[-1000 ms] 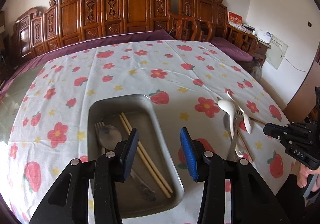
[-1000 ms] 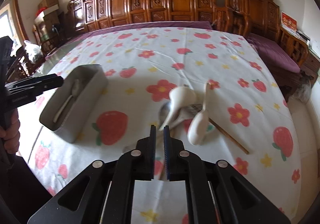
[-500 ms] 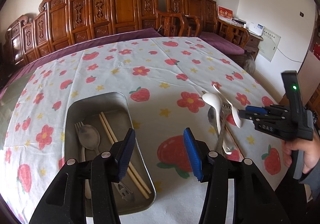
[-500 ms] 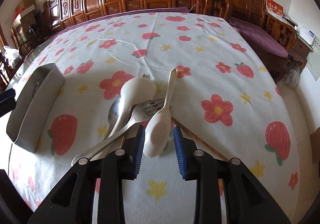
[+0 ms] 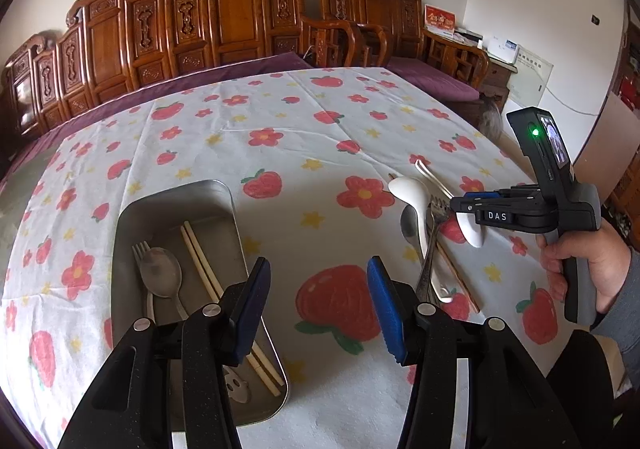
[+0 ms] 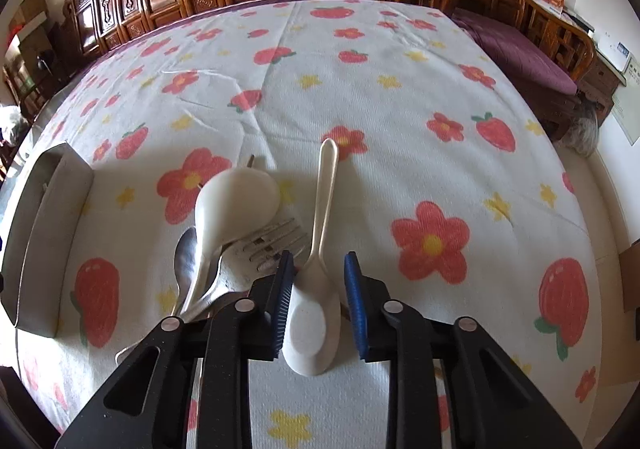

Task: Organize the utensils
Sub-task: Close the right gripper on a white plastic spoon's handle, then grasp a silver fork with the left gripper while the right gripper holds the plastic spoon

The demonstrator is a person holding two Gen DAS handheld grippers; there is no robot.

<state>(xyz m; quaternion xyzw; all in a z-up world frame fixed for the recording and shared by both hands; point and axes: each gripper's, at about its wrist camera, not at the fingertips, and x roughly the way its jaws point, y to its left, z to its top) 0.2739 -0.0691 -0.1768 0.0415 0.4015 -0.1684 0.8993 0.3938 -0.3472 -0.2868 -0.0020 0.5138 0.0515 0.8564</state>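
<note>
My right gripper (image 6: pixel 316 281) points steeply down at the loose pile of utensils on the bench (image 6: pixel 400 97), and its fingers (image 6: pixel 354 289) straddle the bowl of a white ceramic spoon (image 6: pixel 314 313). They have just been narrowing around it; the left pad looks to be against the bowl's edge while a gap shows beside the right pad, so I am not yet gripping it. The spoon's handle runs away from me across the flowered cloth. Just left of it lie a second white spoon (image 6: pixel 236 201), bowl down, a metal fork (image 6: pixel 272 243) and a metal spoon (image 6: pixel 186 261), all overlapping, with a wooden chopstick (image 5: pixel 456 273) partly under them. My left gripper (image 5: pixel 316 301) hovers with its fingers released and nothing between them, just above the near right corner of the metal tray (image 5: pixel 132 209). Inside the tray lie a fork, a metal spoon (image 5: pixel 160 269) and a pair of chopsticks (image 5: pixel 204 269).
</note>
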